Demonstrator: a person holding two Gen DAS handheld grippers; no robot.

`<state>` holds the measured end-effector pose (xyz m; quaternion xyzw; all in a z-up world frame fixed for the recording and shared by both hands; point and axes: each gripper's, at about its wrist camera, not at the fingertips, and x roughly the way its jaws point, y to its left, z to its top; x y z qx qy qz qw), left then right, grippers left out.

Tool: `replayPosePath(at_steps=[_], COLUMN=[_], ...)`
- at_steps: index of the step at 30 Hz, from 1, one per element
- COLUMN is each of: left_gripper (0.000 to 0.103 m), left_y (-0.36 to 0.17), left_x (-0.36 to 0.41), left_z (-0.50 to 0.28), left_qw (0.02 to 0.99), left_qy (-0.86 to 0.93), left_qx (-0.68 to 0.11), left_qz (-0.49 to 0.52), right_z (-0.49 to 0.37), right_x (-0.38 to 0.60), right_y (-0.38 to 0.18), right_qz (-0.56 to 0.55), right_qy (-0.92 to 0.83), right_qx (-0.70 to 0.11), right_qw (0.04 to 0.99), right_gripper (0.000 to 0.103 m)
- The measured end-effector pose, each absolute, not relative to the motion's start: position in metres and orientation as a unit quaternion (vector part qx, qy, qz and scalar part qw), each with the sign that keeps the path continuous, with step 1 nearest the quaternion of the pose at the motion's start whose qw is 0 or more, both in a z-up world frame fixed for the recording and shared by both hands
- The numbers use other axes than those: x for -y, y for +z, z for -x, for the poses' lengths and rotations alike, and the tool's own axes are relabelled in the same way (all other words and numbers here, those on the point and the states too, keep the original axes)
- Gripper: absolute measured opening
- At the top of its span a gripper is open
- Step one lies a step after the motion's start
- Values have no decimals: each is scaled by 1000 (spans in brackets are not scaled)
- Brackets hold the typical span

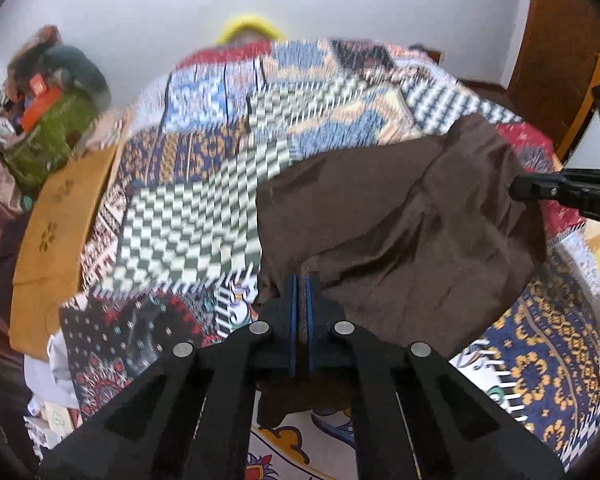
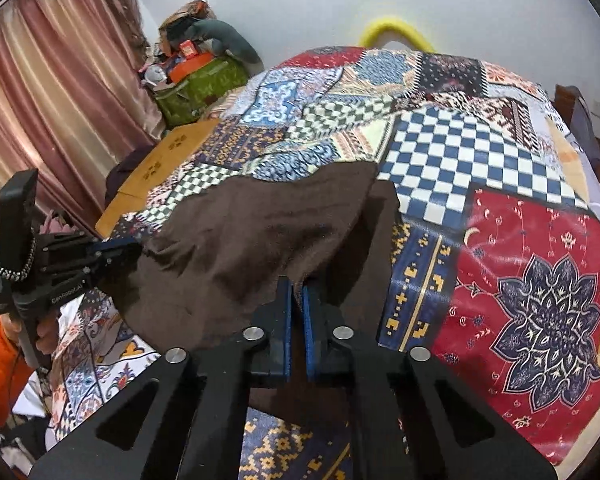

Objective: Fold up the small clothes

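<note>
Both grippers, left gripper (image 1: 301, 280) and right gripper (image 2: 297, 286), are pinching closed on the near edge of the soft brown cloth garment (image 2: 260, 240), which is lying on the patchwork-covered bed (image 2: 520, 260); it looks light and floppy, so corners seem the best hold.

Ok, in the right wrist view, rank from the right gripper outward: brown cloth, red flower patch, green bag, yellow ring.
1. Brown cloth: pinched in the right gripper.
2. Red flower patch: on the bedspread, right of it.
3. Green bag: far left, past the bed's edge.
4. Yellow ring: behind the bed, by the wall.
</note>
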<state>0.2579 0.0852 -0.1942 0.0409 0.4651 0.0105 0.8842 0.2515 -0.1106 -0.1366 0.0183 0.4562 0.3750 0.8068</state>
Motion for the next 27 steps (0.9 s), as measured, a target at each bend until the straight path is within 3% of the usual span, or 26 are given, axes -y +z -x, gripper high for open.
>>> replayPosePath(at_steps=[5, 18, 21, 23, 25, 27], left_gripper=[4, 4, 18, 35, 46, 51], left_y=[-183, -209, -198, -190, -182, -178], left_x=[-88, -120, -126, -128, -126, -124], left_z=[-269, -289, -281, -276, -268, -263], left_qw=[893, 881, 881, 883, 888, 890], left_qy=[19, 60, 51, 44, 43, 35], left_qx=[-447, -469, -471, -467, -457, -453], left_qz=[-41, -21, 5, 19, 23, 31], right_z=[-252, -269, -263, -260, -253, -244], right_x=[115, 115, 116, 116, 115, 111], right_y=[-125, -152, -138, -131, -123, -116], right_qz=[-8, 28, 35, 32, 33, 33], right_qy=[369, 321, 314, 321, 329, 335], right_qx=[-429, -454, -441, -430, -417, -401], right_qw=[824, 830, 840, 843, 847, 852], right_gripper=[3, 6, 9, 13, 23, 42])
